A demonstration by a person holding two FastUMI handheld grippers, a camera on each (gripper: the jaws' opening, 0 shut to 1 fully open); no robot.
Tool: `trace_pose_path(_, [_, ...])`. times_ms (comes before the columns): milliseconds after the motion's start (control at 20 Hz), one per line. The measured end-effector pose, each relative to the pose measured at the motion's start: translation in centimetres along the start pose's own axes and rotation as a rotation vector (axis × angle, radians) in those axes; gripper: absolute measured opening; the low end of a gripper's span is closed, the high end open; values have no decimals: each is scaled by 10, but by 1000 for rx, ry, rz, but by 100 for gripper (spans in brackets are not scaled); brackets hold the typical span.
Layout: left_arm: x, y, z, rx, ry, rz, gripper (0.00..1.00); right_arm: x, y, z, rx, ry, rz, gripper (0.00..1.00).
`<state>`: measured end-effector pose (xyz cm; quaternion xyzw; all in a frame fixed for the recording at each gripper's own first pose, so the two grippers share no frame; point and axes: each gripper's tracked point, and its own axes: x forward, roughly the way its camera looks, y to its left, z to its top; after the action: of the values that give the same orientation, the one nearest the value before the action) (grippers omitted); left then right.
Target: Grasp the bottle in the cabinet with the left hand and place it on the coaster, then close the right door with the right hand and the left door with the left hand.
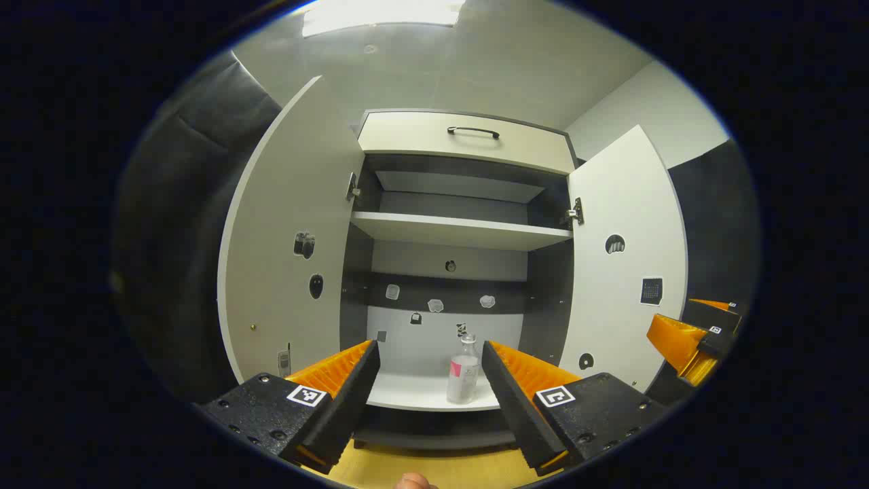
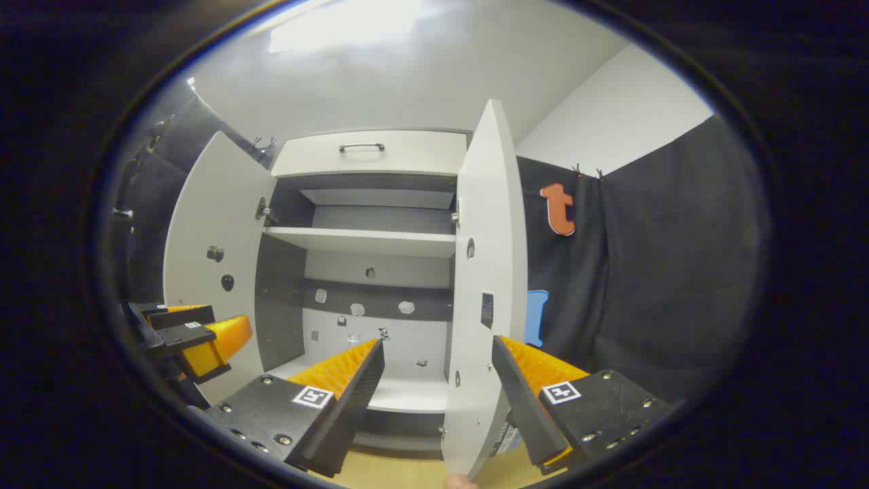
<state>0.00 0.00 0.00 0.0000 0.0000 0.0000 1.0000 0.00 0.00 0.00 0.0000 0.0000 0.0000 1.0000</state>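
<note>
While both doors stand open, we record the bottle (image 1: 464, 372) upright on the bottom shelf (image 1: 414, 394) of the cabinet (image 1: 468, 146), its long axis vertical and its cap pointing up, toward the right half of that shelf. A pink label sits on its left side. In the left gripper view, the left gripper (image 1: 429, 387) faces the cabinet opening with its fingers spread wide and nothing between them in contact; the bottle appears in the gap, nearer the right finger, but farther back inside the cabinet. The left door (image 1: 285, 251) and right door (image 1: 628, 272) flank the opening, each swung outward. The right gripper (image 2: 438, 390) is also spread wide; in its own view the edge of the right door (image 2: 485, 272) stands between its fingers, and we cannot tell whether either finger touches it. A middle shelf (image 1: 461, 231) crosses the cabinet above the bottle, and a drawer with a dark handle (image 1: 473, 130) tops it.
</note>
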Motion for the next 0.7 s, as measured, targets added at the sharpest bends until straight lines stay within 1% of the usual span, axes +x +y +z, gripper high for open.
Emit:
trace_pose_path(150, [1,-3,-4,-10,15,4,96,6,11,3,-5,-9,40,94])
trace_pose_path(200, [3,-4,-4,-12,20,6,96,7,15,2,0,-7,53,99])
trace_pose_path(300, [2,-3,-3,-14,20,20,96,8,15,6,-5,-14,62,94])
trace_pose_path(350, [3,-3,-3,-11,21,25,96,9,13,9,-14,-20,61,94])
trace_pose_path(400, [4,-5,-3,-2,21,26,96,7,10,12,-24,-24,59,96])
trace_pose_path(600, [6,-11,-1,38,12,32,96,5,-1,20,-45,-41,43,96])
trace_pose_path(650, [6,-13,-1,36,15,30,96,3,-4,22,-48,-46,40,93])
trace_pose_path(700, [8,-16,-3,31,21,26,96,4,-7,23,-51,-48,38,96])
